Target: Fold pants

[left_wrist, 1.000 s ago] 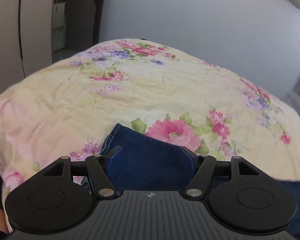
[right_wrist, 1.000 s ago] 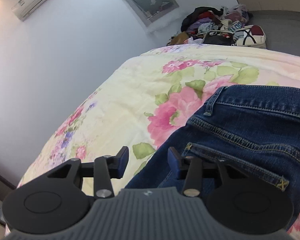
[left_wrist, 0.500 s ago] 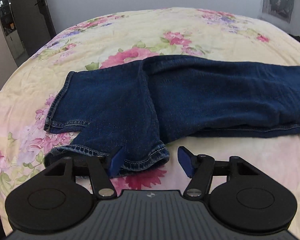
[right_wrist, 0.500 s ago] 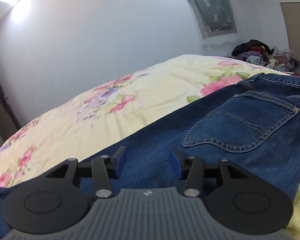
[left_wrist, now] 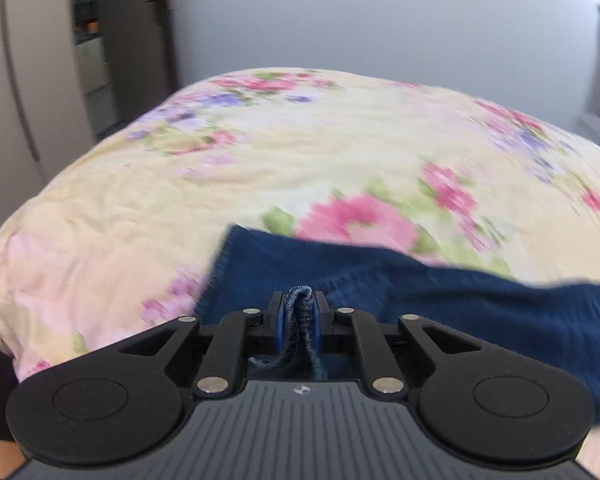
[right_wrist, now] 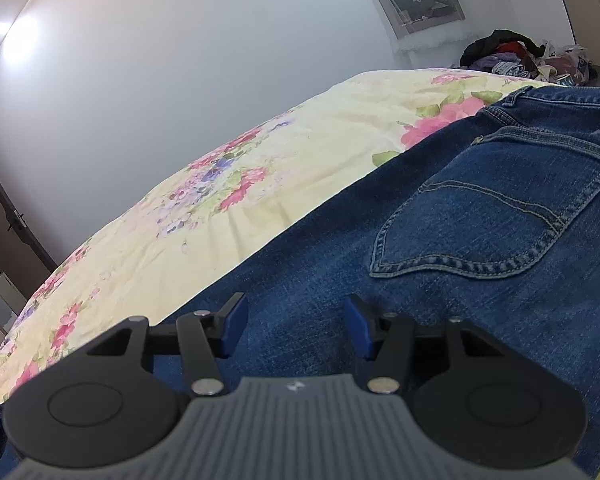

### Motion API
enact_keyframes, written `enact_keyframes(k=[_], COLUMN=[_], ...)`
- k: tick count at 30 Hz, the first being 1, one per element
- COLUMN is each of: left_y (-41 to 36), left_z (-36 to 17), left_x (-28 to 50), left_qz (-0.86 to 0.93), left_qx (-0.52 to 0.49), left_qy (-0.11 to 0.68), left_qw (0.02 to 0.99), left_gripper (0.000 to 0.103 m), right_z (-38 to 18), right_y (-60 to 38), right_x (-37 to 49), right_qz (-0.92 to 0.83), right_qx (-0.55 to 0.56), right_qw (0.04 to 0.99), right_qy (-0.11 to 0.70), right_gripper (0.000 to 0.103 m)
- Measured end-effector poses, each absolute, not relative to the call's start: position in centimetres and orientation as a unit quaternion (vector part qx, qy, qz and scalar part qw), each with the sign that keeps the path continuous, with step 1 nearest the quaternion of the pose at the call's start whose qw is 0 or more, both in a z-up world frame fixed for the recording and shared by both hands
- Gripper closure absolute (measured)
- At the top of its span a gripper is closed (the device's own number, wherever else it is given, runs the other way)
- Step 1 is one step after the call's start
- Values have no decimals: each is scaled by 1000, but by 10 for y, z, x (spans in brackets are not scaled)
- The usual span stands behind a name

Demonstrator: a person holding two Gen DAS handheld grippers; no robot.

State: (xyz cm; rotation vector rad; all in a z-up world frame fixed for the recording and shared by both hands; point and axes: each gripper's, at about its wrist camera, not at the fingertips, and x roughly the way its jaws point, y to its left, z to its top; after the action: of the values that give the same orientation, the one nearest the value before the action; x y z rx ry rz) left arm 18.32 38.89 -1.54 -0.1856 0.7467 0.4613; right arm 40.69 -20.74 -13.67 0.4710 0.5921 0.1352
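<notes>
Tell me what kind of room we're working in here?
Most likely a home bedroom: the jeans lie on a bed with a floral quilt, a heap of clothes sits by the far wall, and tall wardrobe-like doors stand at the left.

A bed (right_wrist: 260, 184) under a pale yellow floral cover; dark blue jeans (right_wrist: 480, 216) lie spread across its near side.

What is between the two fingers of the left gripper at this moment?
In the left wrist view, a bunched fold of the jeans, apparently hem, is pinched between the fingers of the left gripper.
</notes>
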Motion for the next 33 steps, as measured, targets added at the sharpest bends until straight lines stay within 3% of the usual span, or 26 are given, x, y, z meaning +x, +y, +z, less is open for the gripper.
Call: enact_keyframes(k=[7,10,13,15,17,20,26,33], left_y=[442,464,469,468,466,468,486,490], left_z=[-19,-17,-15,-20,-28,-40,-65,-78], left_x=[246,255,262,261,254,238,220,221], left_qz=[281,298,300,283,280,273,240,241], left_qx=[-100,-144,-136,-137,-129,-127,-176,-182], left_qy=[364,350,349,361,371,377,420,451], left_qw=[882,876,877,878,876,876,857,840], left_gripper=[89,100,100,96,73,52,51,63], right_z=[-139,-140,-141,-143,-143,-143,-144,-144], right_y=[-204,-203,-200,-197,-195,-196,-198,-198], right_x=[410,409,410,411,412,414,415,415], right_qz=[68,69,70,71,71,72,71,71], right_qx=[221,216,206,197,192,196,205,202], right_qw=[928,929,931,933,934,933,931,932], right_qy=[293,294,293,293,292,293,294,293], right_gripper=[51,50,47,46,45,45,45,45])
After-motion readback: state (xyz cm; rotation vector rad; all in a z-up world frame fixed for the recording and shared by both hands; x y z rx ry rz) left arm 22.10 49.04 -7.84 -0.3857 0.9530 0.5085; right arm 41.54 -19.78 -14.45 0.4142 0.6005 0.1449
